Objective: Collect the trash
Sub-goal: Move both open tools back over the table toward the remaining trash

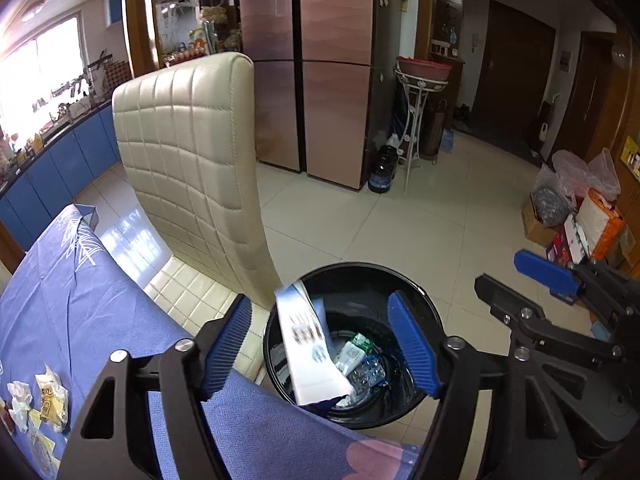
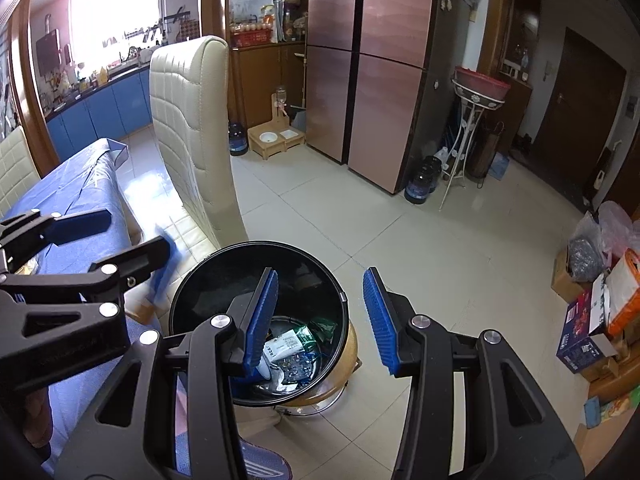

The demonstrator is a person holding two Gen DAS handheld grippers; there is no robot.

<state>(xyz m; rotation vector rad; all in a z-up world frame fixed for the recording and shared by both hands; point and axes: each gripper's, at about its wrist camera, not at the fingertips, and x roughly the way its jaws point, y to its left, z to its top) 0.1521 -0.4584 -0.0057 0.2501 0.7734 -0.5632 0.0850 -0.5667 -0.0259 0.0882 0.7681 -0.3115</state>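
beside the table (image 1: 80, 300) the bin (image 1: 432, 312) already has a white box (image 1: 308, 344) tipping in on top of packets. left gripper (image 1: 320, 340) is spread wide and empty, right gripper (image 2: 320, 316) apart and empty too. wrappers (image 1: 48, 400) on the table are still left.

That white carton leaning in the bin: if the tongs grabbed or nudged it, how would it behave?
The carton looks like thin flat card, so probably light and apt to crush. It leans on the bin rim with its top sticking out, so a nudge would likely slide it down onto the wrappers. Its glossy face may slip.
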